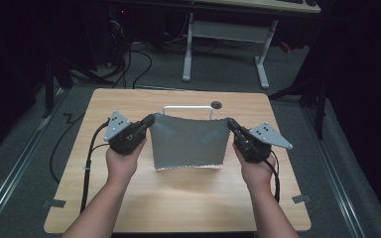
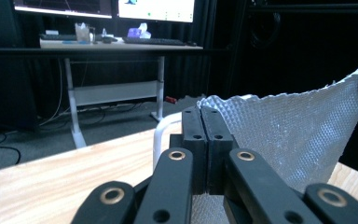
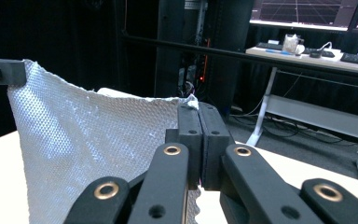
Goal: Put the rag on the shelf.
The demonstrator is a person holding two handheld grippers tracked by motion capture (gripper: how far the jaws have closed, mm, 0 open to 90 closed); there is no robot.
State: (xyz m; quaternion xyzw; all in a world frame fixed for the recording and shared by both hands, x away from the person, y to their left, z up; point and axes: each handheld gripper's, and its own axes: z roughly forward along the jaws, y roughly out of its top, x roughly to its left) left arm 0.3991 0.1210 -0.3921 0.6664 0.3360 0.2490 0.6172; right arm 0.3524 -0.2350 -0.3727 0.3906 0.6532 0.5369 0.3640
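High view: at the centre of the frame you hold a grey cloth (image 1: 189, 142) spread above the wooden table (image 1: 178, 198), your left gripper (image 1: 151, 120) clamped on its upper left corner and your right gripper (image 1: 229, 122) clamped on its upper right corner; the top edge sags a little between the two, and the scalloped lower edge hangs free over the tabletop; your left hand (image 1: 121, 161) and right hand (image 1: 253, 168) come in from the bottom of the frame, each wrapped around a black gripper body topped by a grey three-cornered plate; behind the cloth, toward the upper middle, a white rail (image 1: 187, 107) rises from the table, with a dark round hole (image 1: 216, 104) just to its right; a white-legged desk (image 1: 228, 34) stands on the floor beyond.

Left gripper view: at centre frame the left gripper (image 2: 207, 112) has its black jaws pressed together on the cloth's corner; the textured grey cloth (image 2: 289, 135) stretches away to the right edge, where your other gripper pinches its far corner; the white rail (image 2: 161, 135) curves up just left of the jaws; a desk with monitors (image 2: 116, 44) fills the upper left.

Right gripper view: at centre frame the right gripper (image 3: 199, 109) is closed tight on the cloth's corner; the cloth (image 3: 88, 140) runs to the left edge, where your other gripper holds it.
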